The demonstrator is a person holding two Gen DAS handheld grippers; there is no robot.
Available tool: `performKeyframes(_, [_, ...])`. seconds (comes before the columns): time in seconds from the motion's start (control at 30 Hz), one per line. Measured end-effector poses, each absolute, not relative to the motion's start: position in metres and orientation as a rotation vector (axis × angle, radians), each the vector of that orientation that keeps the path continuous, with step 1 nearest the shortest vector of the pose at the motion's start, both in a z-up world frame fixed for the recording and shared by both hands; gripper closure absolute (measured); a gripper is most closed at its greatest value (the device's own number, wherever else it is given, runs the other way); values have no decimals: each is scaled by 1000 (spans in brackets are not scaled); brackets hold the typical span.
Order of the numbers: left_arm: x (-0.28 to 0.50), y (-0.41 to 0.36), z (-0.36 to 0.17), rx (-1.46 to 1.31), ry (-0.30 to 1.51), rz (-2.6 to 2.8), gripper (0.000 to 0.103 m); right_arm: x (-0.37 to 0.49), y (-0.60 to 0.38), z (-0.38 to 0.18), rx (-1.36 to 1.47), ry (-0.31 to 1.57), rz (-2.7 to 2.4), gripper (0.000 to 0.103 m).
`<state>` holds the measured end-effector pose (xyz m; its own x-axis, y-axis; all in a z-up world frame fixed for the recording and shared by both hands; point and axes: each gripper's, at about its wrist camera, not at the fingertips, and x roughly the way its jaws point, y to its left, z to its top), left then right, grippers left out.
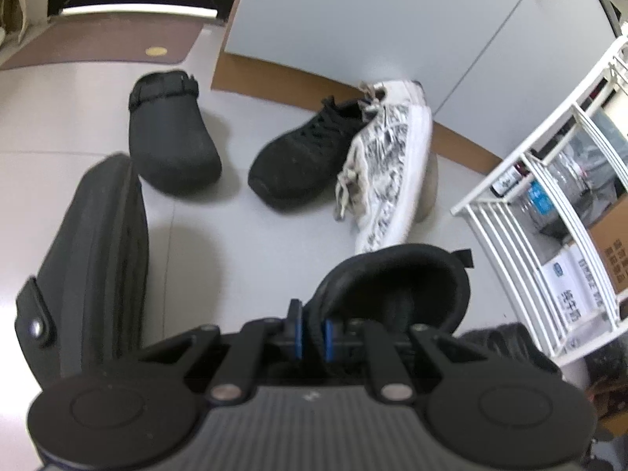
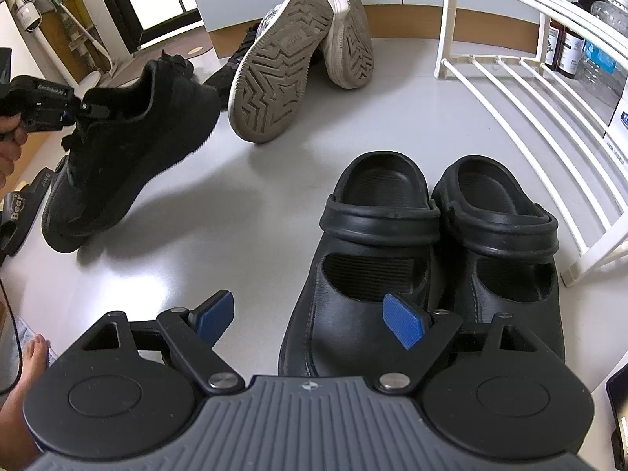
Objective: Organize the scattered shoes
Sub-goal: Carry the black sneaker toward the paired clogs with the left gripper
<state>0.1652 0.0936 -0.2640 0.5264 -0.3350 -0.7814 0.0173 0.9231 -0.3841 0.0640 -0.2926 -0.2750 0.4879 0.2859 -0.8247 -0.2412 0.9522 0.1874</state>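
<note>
Right wrist view: white slatted shoe rack (image 2: 522, 125) is seen at floor's right edge, glossy black clog pair (image 2: 424, 259) beside it. Black knit sneaker (image 2: 129, 149) is held off the floor, collar clamped by left gripper (image 2: 84, 108). Right gripper (image 2: 310, 320) is spread wide, empty.

Just beside the white slatted rack (image 2: 445, 31) stand two glossy black rubber clogs with heel straps (image 2: 373, 259). Farther from the rack there are two white printed sneakers with grey soles (image 2: 274, 70), two black knitted lace-up sneakers (image 2: 129, 149), one matte black clog (image 1: 172, 133) and one black slide sandal (image 2: 23, 212). Behind the bars of the rack, two dark bottles (image 2: 571, 49).
</note>
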Motion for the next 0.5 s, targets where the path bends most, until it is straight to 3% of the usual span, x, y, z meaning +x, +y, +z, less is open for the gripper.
performKeyframes(0.5, [146, 50, -287, -341, 1104, -346, 92, 61, -296, -274, 57, 1008, 325, 16])
